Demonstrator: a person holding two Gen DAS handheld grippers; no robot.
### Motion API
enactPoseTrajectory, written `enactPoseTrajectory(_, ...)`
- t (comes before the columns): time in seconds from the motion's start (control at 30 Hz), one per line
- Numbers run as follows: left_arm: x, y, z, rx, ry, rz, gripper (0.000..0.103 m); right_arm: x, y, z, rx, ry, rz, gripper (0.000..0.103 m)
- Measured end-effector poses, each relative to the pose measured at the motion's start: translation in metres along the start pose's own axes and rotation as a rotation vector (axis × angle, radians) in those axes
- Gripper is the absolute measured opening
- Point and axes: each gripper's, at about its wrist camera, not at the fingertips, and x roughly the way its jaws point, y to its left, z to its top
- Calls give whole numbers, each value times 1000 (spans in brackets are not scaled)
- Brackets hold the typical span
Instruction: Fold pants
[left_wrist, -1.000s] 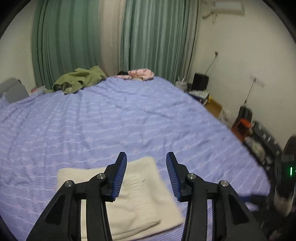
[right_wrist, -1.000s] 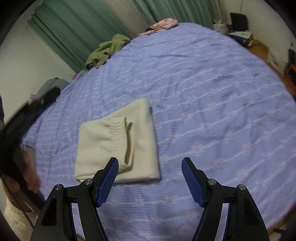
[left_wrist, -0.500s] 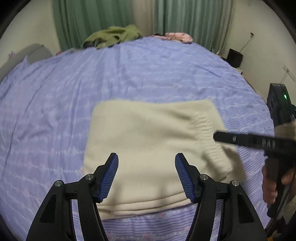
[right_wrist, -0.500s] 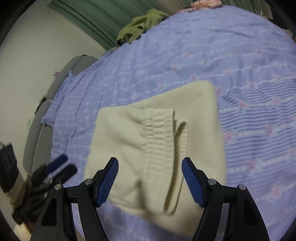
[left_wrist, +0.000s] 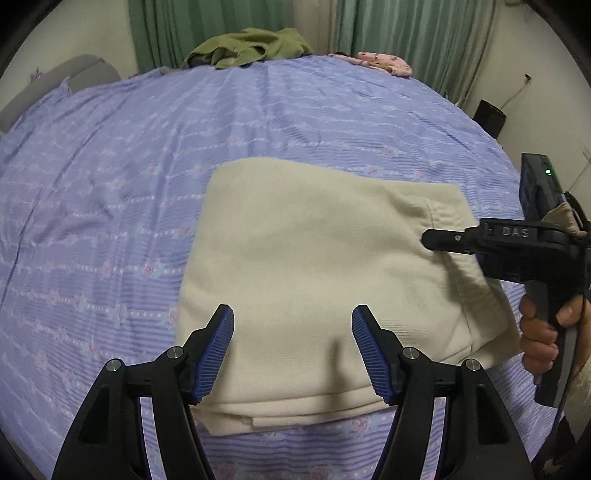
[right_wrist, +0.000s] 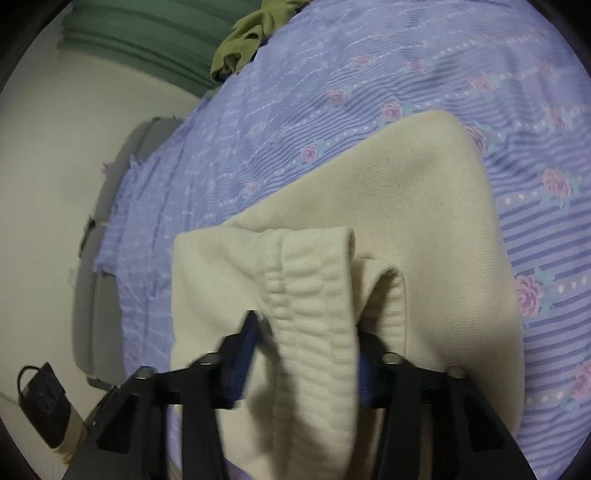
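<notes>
**Cream Pants on Bed: Gripper Positions**

The folded cream knit pants (left_wrist: 314, 266) lay near the front edge of the lavender bed sheet with pink rose print (left_wrist: 147, 147). The left gripper (left_wrist: 293, 347) hovered over the near edge of the pants with its jaws spread wide and nothing between them. The right gripper (right_wrist: 306, 354) had reached the ribbed elastic waistband (right_wrist: 314, 295) at the right end of the pants; the waistband ran between its blue pads, but that view was blurred, so whether the jaws had closed on it could not be told. In the left wrist view, the right gripper's black body crossed in front of the waistband corner and hid part of it.

At the far edge of the bed lay a crumpled olive-green garment (left_wrist: 251, 46) and a pink patterned cloth (left_wrist: 384, 62), well apart from the pants. Green curtains (left_wrist: 406, 33) hung behind them. A black box (left_wrist: 489, 118) stood by the wall at the right.
</notes>
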Motion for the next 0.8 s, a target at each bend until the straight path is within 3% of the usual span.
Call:
enactPoseTrajectory(0.07, -2, 5, 0, -24, 8, -3, 65, -2, 10, -2, -9, 20, 10, 22)
enactPoseTrajectory(0.1, -6, 7, 0, -37, 10, -5, 65, -6, 15, -2, -17, 17, -1, 19)
enactPoseTrajectory(0.3, -32, 6, 11, -41, -33, -6, 65, -57, 64, 1, -117, -52, 30, 17)
enactPoseTrajectory(0.43, -41, -1, 22, -37, -65, -29, 67, -83, 67, 25, -149, -85, 43, 17)
enactPoseTrajectory(0.53, -37, -9, 25, -24, -60, -30, 67, -76, 41, 43, -156, -63, -44, 18)
enactPoseTrajectory(0.57, -34, -14, 25, -9, -55, -22, 68, -68, 32, 46, -150, -25, -94, 26)
enactPoseTrajectory(0.6, -31, -19, 24, 11, -48, -16, 68, -59, 23, 47, -155, 18, -171, 34)
enactPoseTrajectory(0.67, -28, -26, 22, 39, -35, 1, 68, -45, 10, 39, -209, 96, -345, 35)
enactPoseTrajectory(0.7, -26, -29, 21, 48, -30, 4, 69, -48, 6, 32, -223, 94, -361, 36)
enactPoseTrajectory(0.8, -21, -31, 15, 51, -4, -8, 71, -72, 2, 16, -161, 38, -282, 36)
